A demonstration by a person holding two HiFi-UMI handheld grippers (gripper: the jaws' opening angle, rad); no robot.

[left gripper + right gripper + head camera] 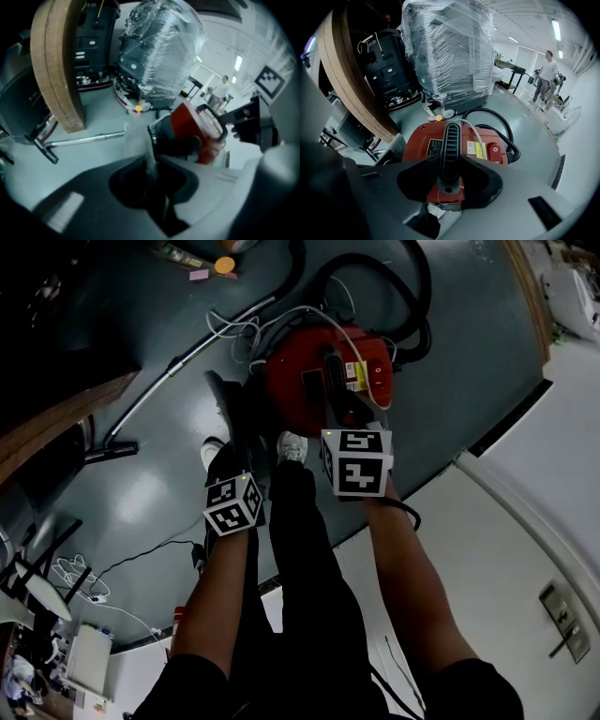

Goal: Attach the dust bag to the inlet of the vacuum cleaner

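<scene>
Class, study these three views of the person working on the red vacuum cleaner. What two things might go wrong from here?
1. The left gripper pinches only a thin edge of the pale translucent sheet, probably the dust bag. It may slip out or tear.
2. The right gripper clamps the black ribbed handle of the red vacuum cleaner. If it pulls, the coiled black hose could snag.
</scene>
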